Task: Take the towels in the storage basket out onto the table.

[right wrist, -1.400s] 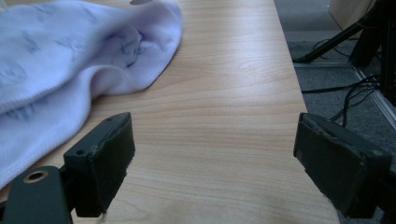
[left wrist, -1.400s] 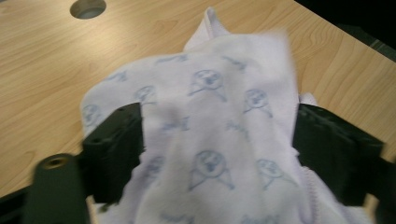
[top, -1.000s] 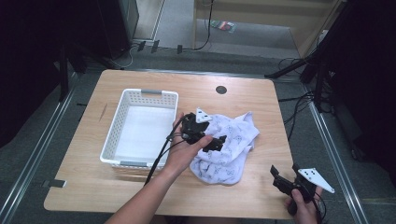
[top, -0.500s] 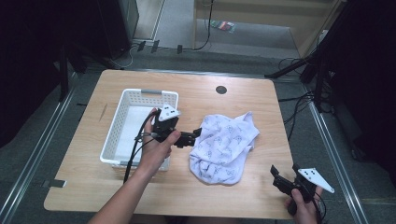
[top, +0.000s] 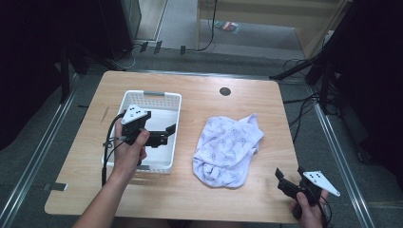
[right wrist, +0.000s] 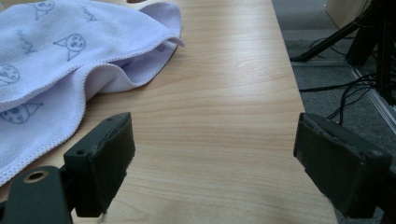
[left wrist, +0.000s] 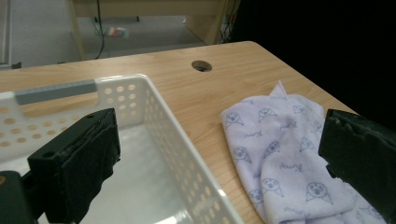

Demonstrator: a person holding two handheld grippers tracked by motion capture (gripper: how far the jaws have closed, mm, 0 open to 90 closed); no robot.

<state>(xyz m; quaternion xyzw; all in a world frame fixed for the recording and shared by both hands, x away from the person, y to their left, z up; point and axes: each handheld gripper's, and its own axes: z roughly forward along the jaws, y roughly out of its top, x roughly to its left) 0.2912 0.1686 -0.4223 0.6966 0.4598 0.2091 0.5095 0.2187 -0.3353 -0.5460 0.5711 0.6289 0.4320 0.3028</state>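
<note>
In the high view, the left gripper is in the left middle of the frame, over the white basket, with its jaws wide and empty. The pale printed cloth lies crumpled on the wooden table at the centre, just right of the basket. The right gripper is at the lower right, wide and empty, apart from the cloth.

In the left gripper view, the jaws stand wide; the basket is at lower left and the cloth at lower right.

In the right gripper view, the jaws are wide over bare table, and the cloth fills the upper left
</note>
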